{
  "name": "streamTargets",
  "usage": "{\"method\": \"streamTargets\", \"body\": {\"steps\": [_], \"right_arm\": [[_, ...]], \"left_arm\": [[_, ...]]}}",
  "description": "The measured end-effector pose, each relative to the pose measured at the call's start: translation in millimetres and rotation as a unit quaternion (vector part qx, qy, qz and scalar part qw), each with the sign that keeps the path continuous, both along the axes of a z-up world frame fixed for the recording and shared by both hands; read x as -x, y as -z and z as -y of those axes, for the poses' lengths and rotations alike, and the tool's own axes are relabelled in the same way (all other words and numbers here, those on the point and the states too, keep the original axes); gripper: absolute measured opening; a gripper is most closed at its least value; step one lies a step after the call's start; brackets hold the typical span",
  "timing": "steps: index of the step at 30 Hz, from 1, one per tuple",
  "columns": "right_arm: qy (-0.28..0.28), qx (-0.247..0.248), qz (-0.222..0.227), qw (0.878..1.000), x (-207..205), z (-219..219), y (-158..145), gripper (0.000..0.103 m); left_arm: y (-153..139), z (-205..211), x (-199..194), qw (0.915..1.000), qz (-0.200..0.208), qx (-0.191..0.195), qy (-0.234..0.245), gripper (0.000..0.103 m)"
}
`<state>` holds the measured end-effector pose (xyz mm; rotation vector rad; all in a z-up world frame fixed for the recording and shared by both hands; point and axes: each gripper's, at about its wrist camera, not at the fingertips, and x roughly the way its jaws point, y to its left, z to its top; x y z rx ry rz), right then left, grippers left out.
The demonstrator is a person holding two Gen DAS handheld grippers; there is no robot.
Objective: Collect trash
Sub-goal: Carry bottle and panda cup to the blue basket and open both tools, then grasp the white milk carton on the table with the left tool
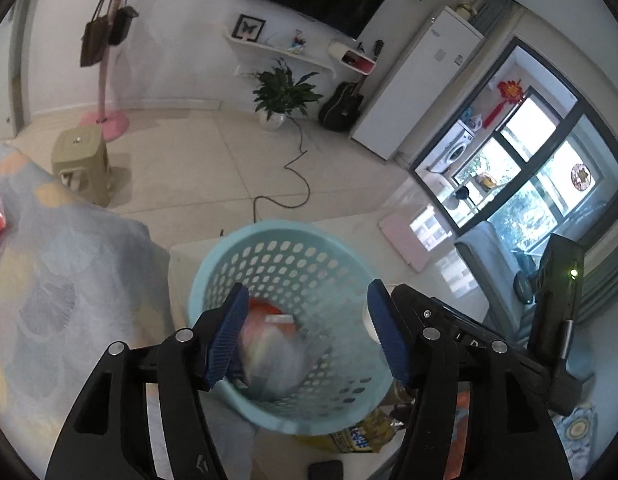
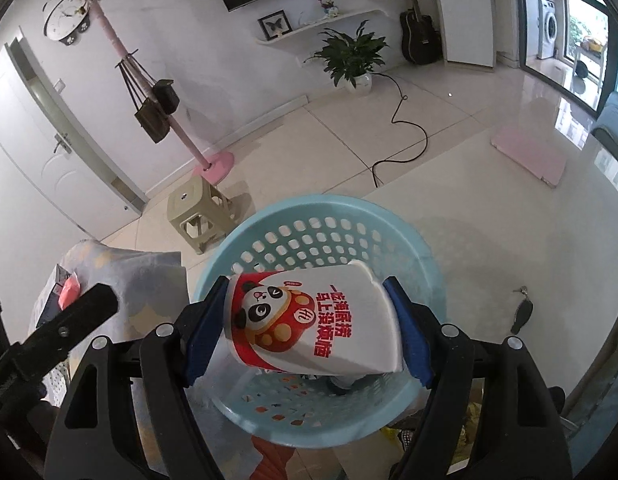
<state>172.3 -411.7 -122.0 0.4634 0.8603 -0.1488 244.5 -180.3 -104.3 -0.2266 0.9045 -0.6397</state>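
The basket (image 2: 317, 216), pale blue with perforated walls, stands on a white surface (image 2: 509, 248) with its mouth tipped toward both cameras. In the right wrist view a white paper cup (image 2: 313, 320) with a panda print and red characters lies sideways across the basket's mouth, clamped end to end between the blue pads of the right tool (image 2: 305, 328): one pad presses its rim end, the other its base. Under the cup, at the basket's bottom, some small scraps show, too hidden to name.

In the left wrist view the left tool (image 1: 305, 332) hangs over the same basket (image 1: 289, 236) with its pads apart. A blurred wrapper (image 1: 269, 344), red, white and clear, lies inside the basket just beside the left pad; whether the pad touches it I cannot tell. The right tool's black body (image 1: 489, 344) shows at the right, with the cup's white edge (image 1: 369, 320) peeping out beside the left tool's right pad. A yellow snack bag (image 1: 361, 432) lies below the basket's near wall.

A patterned blue cloth (image 1: 61, 280) lies left of the basket. Beyond, on the tiled floor (image 2: 329, 140), are a green stool (image 1: 83, 160), a pink coat stand (image 2: 165, 108) with bags, a potted plant (image 2: 351, 56), a black cable (image 2: 405, 132) and a guitar (image 2: 421, 36).
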Motion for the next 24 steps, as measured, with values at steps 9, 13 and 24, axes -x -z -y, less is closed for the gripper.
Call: {"method": "streamTargets", "body": {"steps": [9,13,24], "right_arm": [[-0.009,0.019,0.005,1.000,0,-14,-13,0.076],[-0.010,0.028,0.004,1.000,2,-22,-17,0.082],[-0.126,0.027,0.129,0.983,24,-117,-89,0.082]], "left_arm": [[-22,-29,17,0.9994,0.025,0.008,-0.022,0.060],[-33,-52,23,0.9985,0.036,0.012,-0.040,0.060],[-111,-188,46,0.9803,0.154,-0.031,-0.120,0.073]]}}
